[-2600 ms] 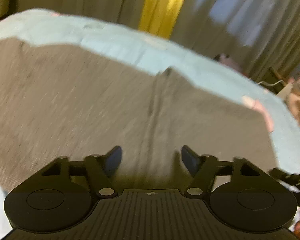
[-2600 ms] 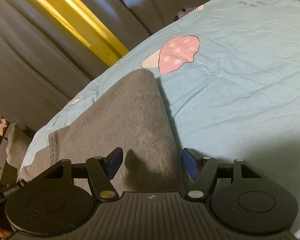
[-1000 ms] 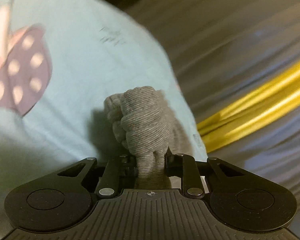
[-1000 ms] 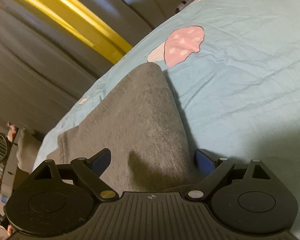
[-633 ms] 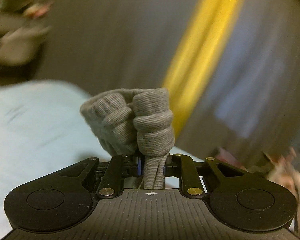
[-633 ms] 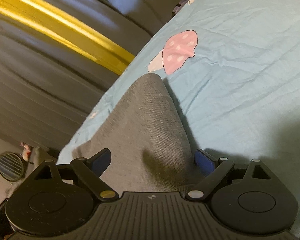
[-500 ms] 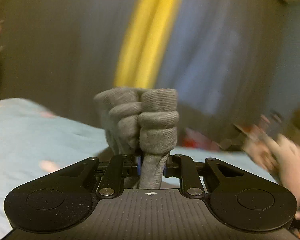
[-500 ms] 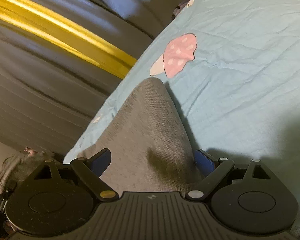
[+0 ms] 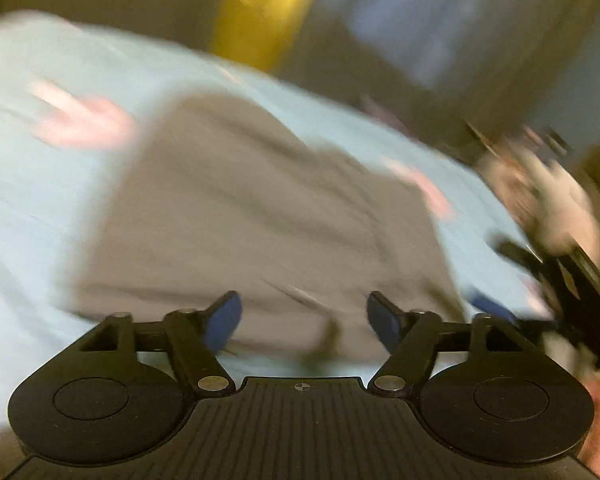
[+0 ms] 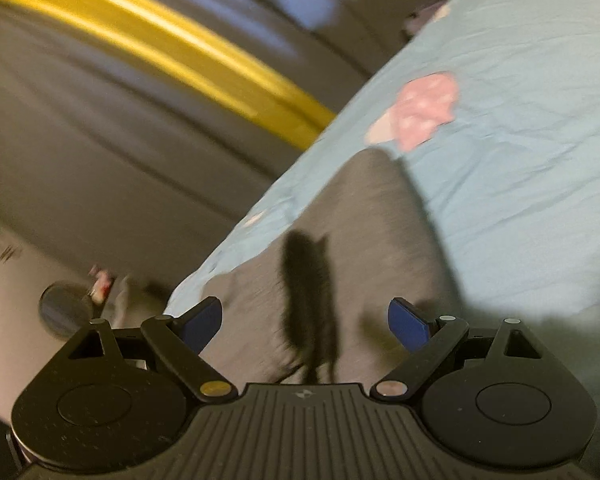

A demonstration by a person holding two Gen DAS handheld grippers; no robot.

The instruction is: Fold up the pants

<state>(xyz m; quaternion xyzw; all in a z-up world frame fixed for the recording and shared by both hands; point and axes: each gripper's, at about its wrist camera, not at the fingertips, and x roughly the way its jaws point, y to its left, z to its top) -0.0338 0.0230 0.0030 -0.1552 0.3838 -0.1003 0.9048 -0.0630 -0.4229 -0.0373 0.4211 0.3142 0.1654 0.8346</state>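
Note:
The grey pants [image 9: 260, 216] lie folded on the light blue bedsheet [image 9: 28, 184], blurred by motion in the left wrist view. My left gripper [image 9: 303, 316] is open and empty just above their near edge. In the right wrist view the pants [image 10: 360, 248] stretch away from me as a long grey strip. My right gripper [image 10: 305, 320] is open and empty above them, with a dark shadow on the cloth between its fingers. The right gripper also shows at the right edge of the left wrist view [image 9: 560, 276].
The sheet carries pink mushroom prints [image 10: 424, 110]. Grey curtains with a yellow stripe [image 10: 160, 48] hang behind the bed. The bed edge runs diagonally in the right wrist view, with a round fan [image 10: 62, 310] on the floor beyond it.
My left gripper has let go of the bunched grey cloth and opened, and now faces the folded pants. My right gripper has stayed open and lifted a little.

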